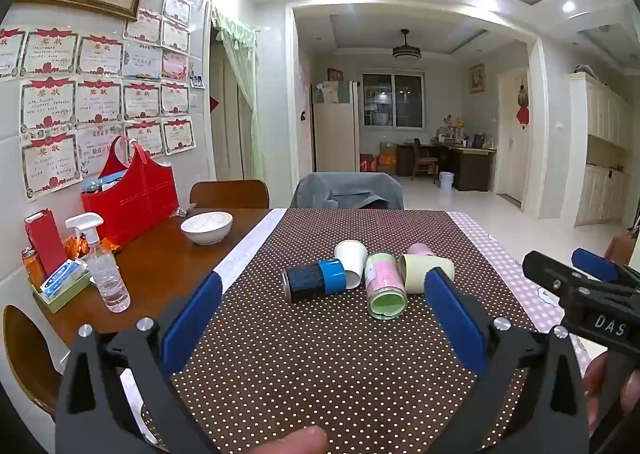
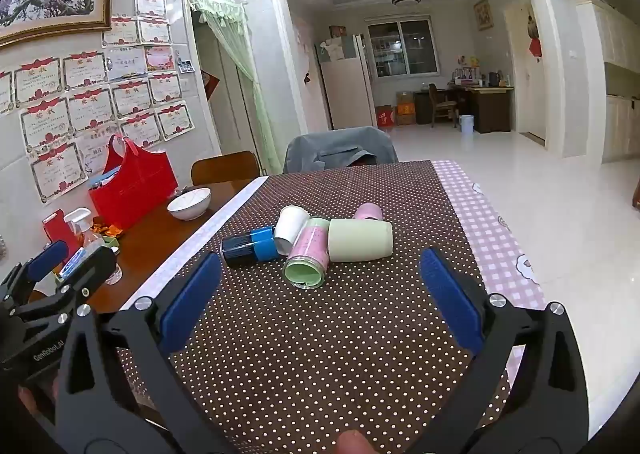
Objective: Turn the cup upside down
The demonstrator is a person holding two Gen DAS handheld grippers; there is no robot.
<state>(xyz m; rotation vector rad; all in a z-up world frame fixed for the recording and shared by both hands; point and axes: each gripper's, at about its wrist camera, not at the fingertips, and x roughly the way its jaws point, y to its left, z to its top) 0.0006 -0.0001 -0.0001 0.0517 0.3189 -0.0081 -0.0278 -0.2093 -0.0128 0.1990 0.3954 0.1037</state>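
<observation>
A wooden dining table (image 1: 168, 266) is seen from both wrist cameras, its near part covered by a brown cloth with white dots (image 1: 320, 354), with a pink checked cloth (image 1: 500, 254) along its right edge. A red felt basket (image 1: 132, 189) is placed by the wall at the table's left, with a white bowl (image 1: 207, 227) just to its right and a clear spray bottle (image 1: 102, 266) nearer the camera.

Five cups are clustered, all lying on their sides, in the middle of the dotted cloth. A pale green cup (image 2: 359, 241) is laid crosswise at the right, touching a pink-and-green cup (image 2: 307, 260) whose open mouth faces the camera. A white paper cup (image 2: 290, 229) and a black-and-blue cup (image 2: 250, 246) are lying to the left, and a small pink cup (image 2: 368, 211) is partly hidden behind the group.

The left gripper (image 1: 320, 310) and the right gripper (image 2: 316, 294) are both held above the cloth, short of the cups, with their blue-padded fingers spread wide and nothing between them
</observation>
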